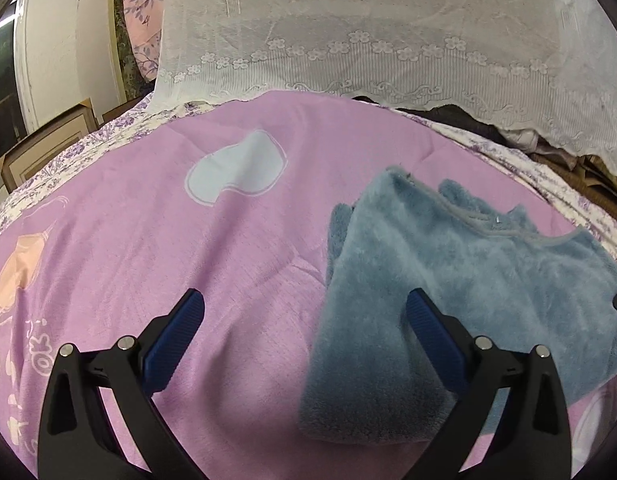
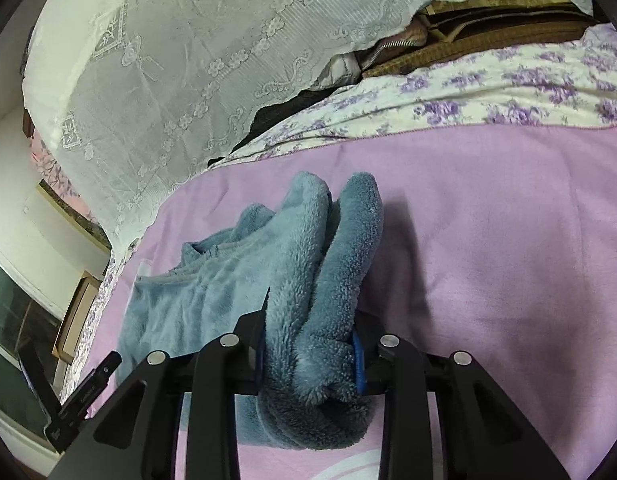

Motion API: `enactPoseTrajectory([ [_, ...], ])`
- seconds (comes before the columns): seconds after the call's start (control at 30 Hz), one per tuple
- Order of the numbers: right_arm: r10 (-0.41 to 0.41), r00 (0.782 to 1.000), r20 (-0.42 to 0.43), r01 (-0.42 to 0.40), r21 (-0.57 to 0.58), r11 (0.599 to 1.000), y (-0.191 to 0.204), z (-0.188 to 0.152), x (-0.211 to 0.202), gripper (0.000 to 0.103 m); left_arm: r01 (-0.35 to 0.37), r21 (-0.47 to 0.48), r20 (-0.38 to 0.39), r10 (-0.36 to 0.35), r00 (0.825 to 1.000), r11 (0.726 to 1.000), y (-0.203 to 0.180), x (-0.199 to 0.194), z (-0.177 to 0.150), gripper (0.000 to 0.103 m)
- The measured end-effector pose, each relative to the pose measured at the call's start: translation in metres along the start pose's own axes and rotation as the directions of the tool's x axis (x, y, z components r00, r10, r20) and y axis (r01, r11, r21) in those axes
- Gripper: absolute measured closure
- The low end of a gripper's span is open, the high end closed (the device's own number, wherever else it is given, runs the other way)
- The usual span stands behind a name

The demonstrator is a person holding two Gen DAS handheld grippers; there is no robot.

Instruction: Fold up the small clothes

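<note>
Left wrist view: left gripper (image 1: 304, 312) spread and empty; the blue fleece garment (image 1: 448, 280) lies at 3 o'clock on the pink blanket (image 1: 148, 220). Right wrist view: right gripper (image 2: 308, 354) pinches a bunched fold at 6 o'clock. The fabric looks soft, light and limp; hems likely offer the surest hold.

Fluffy blue fleece garment (image 1: 448, 280); matt pink woven blanket (image 1: 188, 240); lace curtain (image 1: 388, 20).
</note>
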State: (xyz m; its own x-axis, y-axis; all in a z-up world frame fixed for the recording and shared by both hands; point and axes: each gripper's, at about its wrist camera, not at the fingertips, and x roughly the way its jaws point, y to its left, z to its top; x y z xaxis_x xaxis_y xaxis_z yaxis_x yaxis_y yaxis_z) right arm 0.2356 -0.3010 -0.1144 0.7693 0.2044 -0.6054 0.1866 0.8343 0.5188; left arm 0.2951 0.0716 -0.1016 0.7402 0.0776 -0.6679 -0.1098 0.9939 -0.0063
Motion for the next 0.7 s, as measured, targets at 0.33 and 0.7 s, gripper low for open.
enactPoseTrajectory([
  [0.33,-0.008,0.999,0.045,0.012,-0.098,0.995,0.047,0.003,-0.021,0.072,0.009,0.059,0.020,-0.011,1.000,0.998,-0.016,-0.008,-0.003,0.004],
  [0.7,-0.007,1.000,0.013,0.008,-0.110,0.994,0.078,0.006,-0.018,0.072,0.014,0.048,0.015,-0.015,1.000,0.999,-0.012,-0.009,0.000,0.004],
])
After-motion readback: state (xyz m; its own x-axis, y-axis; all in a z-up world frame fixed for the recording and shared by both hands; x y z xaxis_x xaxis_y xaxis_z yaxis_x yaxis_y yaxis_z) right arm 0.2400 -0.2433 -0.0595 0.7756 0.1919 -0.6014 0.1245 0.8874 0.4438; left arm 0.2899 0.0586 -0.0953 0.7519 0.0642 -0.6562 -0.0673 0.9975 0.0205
